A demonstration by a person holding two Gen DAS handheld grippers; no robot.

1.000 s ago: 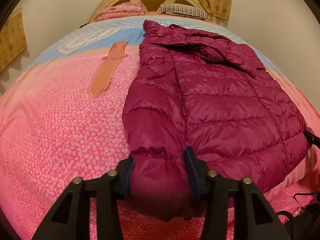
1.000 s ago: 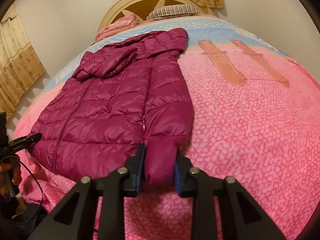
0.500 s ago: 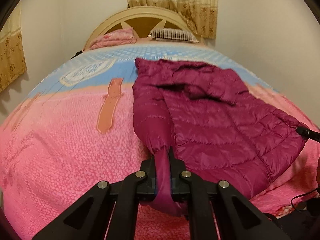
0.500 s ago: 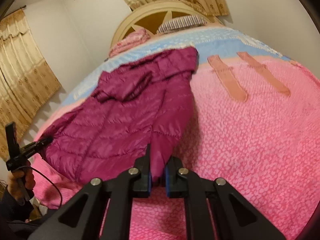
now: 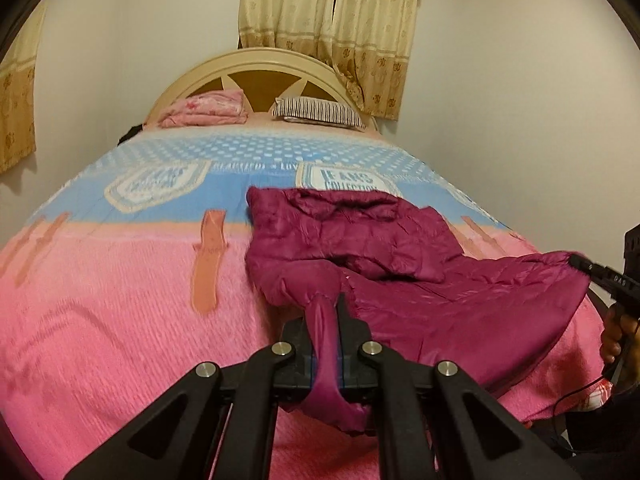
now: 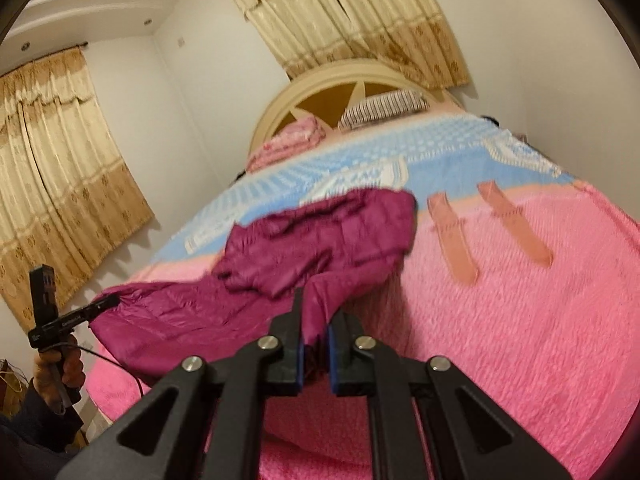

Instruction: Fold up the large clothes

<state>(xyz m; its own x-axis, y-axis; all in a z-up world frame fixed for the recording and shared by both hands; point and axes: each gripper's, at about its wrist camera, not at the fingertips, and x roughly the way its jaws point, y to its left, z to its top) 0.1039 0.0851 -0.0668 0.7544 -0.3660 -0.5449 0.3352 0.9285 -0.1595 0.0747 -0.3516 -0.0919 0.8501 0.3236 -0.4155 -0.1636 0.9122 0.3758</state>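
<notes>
A magenta puffer jacket (image 5: 400,272) lies on the pink and blue bed, its near end lifted off the cover. My left gripper (image 5: 324,320) is shut on the jacket's hem at one bottom corner. My right gripper (image 6: 314,320) is shut on the other bottom corner; the jacket also shows in the right wrist view (image 6: 320,240). The jacket's collar end rests on the bed near the blue band. Each gripper shows at the edge of the other's view, the right one (image 5: 600,276) and the left one (image 6: 80,316), holding stretched cloth.
The bedcover (image 5: 100,300) is pink near me and blue further up. A folded pink blanket (image 5: 204,108) and a striped pillow (image 5: 316,110) lie at the cream headboard (image 5: 260,64). Curtains (image 6: 60,176) hang on two walls.
Both grippers have closed on the jacket's bottom corners and lifted them up and back. The jacket's lower half has come off the bed and its body bunches toward the collar.
</notes>
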